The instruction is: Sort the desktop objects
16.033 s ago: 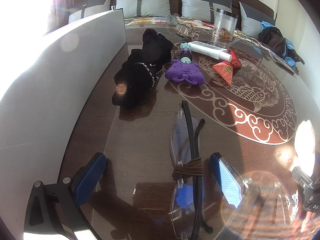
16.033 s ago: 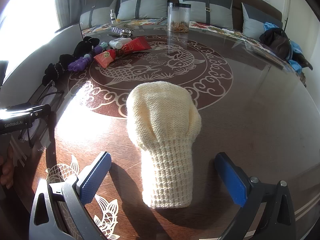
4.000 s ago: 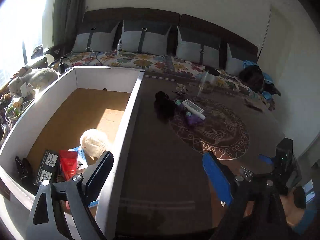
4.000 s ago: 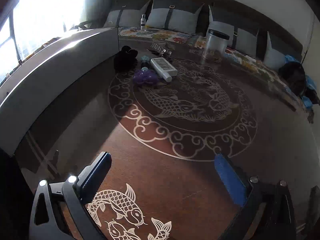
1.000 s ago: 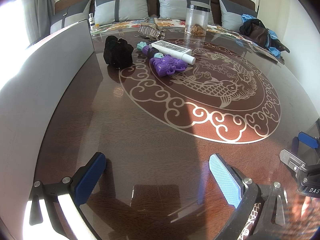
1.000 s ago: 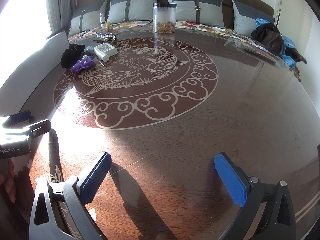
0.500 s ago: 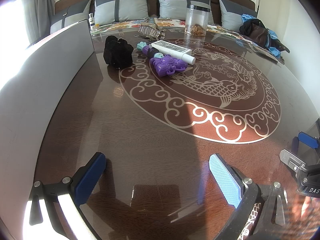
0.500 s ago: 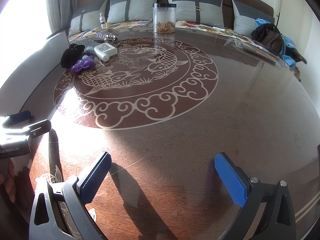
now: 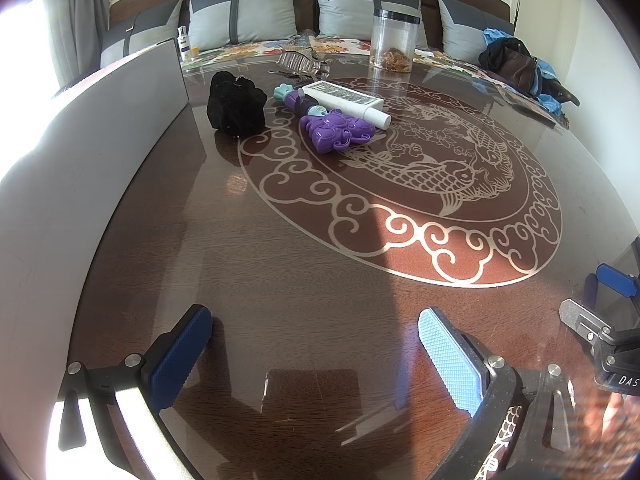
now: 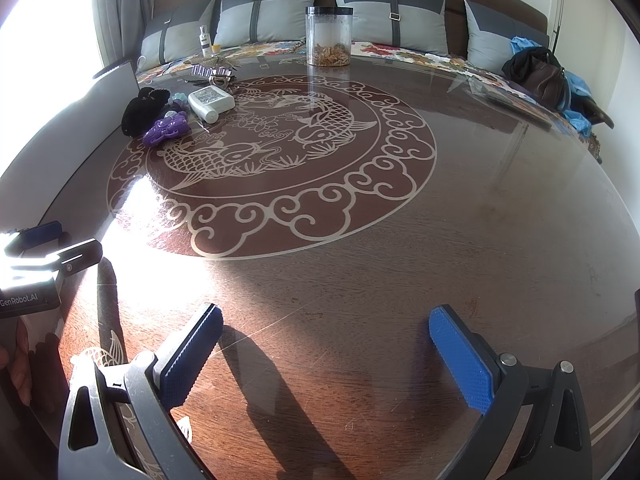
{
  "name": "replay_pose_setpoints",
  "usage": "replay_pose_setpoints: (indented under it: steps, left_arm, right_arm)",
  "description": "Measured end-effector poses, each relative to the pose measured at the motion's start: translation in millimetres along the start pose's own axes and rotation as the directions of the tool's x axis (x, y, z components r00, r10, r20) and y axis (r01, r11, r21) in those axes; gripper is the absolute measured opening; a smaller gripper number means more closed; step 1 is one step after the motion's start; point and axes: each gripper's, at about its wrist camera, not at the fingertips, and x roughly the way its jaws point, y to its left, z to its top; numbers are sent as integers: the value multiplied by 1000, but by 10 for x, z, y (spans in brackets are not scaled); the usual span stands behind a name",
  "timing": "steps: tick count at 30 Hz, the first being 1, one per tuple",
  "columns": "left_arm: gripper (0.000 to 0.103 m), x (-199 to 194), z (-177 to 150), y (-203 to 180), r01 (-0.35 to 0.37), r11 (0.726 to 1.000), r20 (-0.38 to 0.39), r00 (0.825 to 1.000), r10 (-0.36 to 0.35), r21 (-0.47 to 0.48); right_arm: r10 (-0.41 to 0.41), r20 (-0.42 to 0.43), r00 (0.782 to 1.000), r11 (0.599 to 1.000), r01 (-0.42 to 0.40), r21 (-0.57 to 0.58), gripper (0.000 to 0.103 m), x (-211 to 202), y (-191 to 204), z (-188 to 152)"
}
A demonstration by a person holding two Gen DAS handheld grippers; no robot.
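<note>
Far across the round table lie a black cloth bundle [image 9: 236, 108], a purple toy [image 9: 338, 130], a small purple and teal toy [image 9: 298, 100] and a white tube [image 9: 346, 100] in the left wrist view. The right wrist view shows the same cluster at upper left: black bundle [image 10: 144, 114], purple toy [image 10: 168, 130], white tube [image 10: 210, 102]. My left gripper [image 9: 316, 352] is open and empty over bare table near the front edge. My right gripper [image 10: 326, 352] is also open and empty, well away from the cluster.
A grey box wall [image 9: 80, 152] runs along the table's left side. A clear jar [image 10: 329, 36] and a clear hair clip [image 9: 298, 62] stand at the far edge. A sofa with grey cushions [image 9: 244, 20] and a dark bag [image 10: 538, 70] lie behind.
Nothing has moved in the last second. Since 16 s ago the glasses, cream knitted hat, red pouch and part of the black cloth have left the table; 4 s ago the hat lay in the box.
</note>
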Motion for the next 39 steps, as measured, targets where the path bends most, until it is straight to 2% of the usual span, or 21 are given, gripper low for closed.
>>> replay_pose_setpoints:
  steps: [36, 39]
  left_arm:
    - [103, -8, -14, 2, -3, 1000, -1, 1000, 3, 2]
    - [103, -30, -39, 29, 15, 999, -14, 1000, -15, 47]
  right_arm:
    - [1, 0, 1000, 1000, -1, -1, 103, 0, 3, 2]
    - [1, 0, 1000, 1000, -1, -1, 103, 0, 1, -1]
